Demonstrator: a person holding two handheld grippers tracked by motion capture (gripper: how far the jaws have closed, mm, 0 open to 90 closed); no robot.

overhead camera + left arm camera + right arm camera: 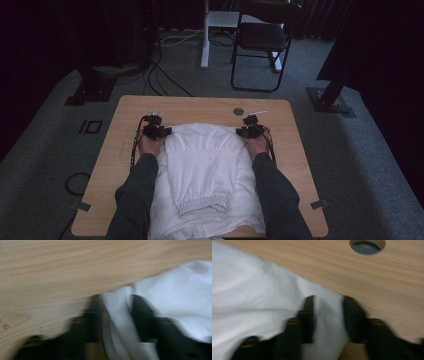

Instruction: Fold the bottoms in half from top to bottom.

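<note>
a white garment (202, 165) lies spread on the wooden surface (125, 130), its ribbed cuff or hem (202, 206) folded up toward the person's side. the left gripper (156, 131) sits at the garment's far left corner, and the right gripper (250, 131) at its far right corner, both low on the surface with the person's dark sleeves (137, 195) running back along the garment's two sides.

in the left gripper view, a bunched fold of the garment (117, 315) stands between the two black jaws; the picture is blurred, and i cannot tell whether the pads press on it. in the right gripper view the garment's edge (327, 315) likewise lies between the jaws, again too blurred to tell a firm clamp from a loose fit. beyond that corner of the garment a round hole (365, 246) opens in the surface. behind the surface, on the grey carpet, stands a dark chair (262, 40).
</note>
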